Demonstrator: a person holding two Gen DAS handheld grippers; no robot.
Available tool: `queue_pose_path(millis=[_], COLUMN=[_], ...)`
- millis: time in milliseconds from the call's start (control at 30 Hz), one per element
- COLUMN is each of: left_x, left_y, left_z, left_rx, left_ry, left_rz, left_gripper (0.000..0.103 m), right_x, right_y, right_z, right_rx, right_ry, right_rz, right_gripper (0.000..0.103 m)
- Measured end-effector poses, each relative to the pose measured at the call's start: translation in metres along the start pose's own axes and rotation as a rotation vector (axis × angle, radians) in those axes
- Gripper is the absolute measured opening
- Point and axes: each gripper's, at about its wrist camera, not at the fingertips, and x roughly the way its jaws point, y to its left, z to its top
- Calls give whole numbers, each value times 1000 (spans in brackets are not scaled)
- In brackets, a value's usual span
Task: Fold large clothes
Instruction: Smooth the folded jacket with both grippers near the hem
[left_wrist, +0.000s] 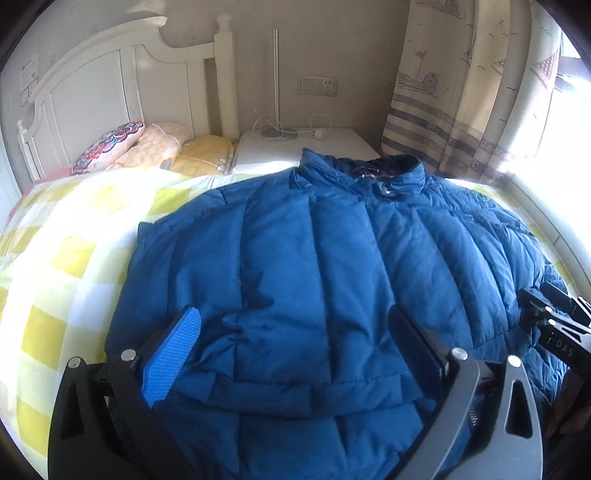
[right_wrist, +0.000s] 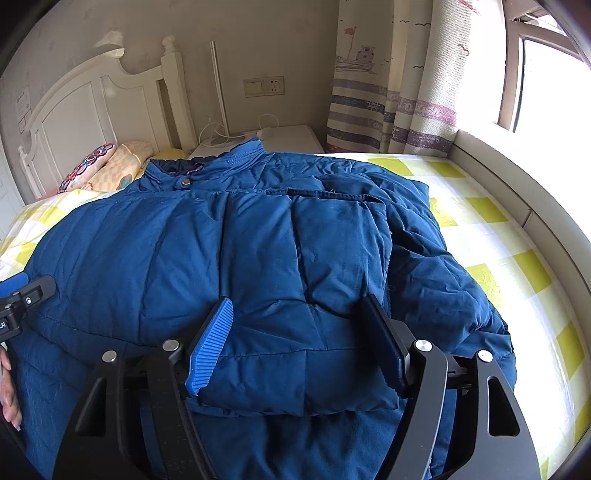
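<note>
A large blue quilted puffer jacket (left_wrist: 295, 258) lies flat on the bed, collar toward the headboard. It also shows in the right wrist view (right_wrist: 240, 251), with its sleeves folded in over the body. My left gripper (left_wrist: 295, 332) is open, its fingers spread wide just above the jacket's lower left part. My right gripper (right_wrist: 299, 332) is open, its fingers either side of the folded sleeve's cuff end near the hem. Neither holds cloth. The right gripper's body shows at the right edge of the left wrist view (left_wrist: 554, 321).
The bed has a yellow and white checked sheet (left_wrist: 74, 240). Pillows (left_wrist: 147, 147) lie by the white headboard (left_wrist: 110, 85). A white nightstand (left_wrist: 306, 144) with a lamp and cable stands behind the collar. Curtains (right_wrist: 388, 92) and a window ledge (right_wrist: 517, 177) are at the right.
</note>
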Motion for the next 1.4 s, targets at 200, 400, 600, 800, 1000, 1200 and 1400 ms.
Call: queue_pose_path(millis=[200, 400, 600, 800, 1000, 1200, 1400], left_x=[62, 74, 73, 73, 75, 75, 75], left_y=[25, 34, 32, 32, 33, 34, 34], left_z=[33, 15, 14, 14, 14, 15, 15], left_rx=[-21, -62, -53, -54, -61, -62, -63], left_ry=[133, 110, 102, 100, 103, 102, 102], left_rz=[88, 59, 82, 77, 73, 72, 73], left_gripper=[100, 101, 101, 101, 101, 101, 101], right_x=[0, -12, -16, 64, 29, 77, 71], right_y=[-2, -14, 9, 19, 1, -25, -40], right_z=[0, 10, 59, 64, 72, 81, 75], right_rx=[7, 77, -18, -110, -1, -5, 103], right_ry=[-2, -2, -76, 69, -34, 110, 98], right_rz=[16, 104, 86, -22, -70, -117, -59], right_gripper=[71, 74, 74, 80, 80, 83, 86])
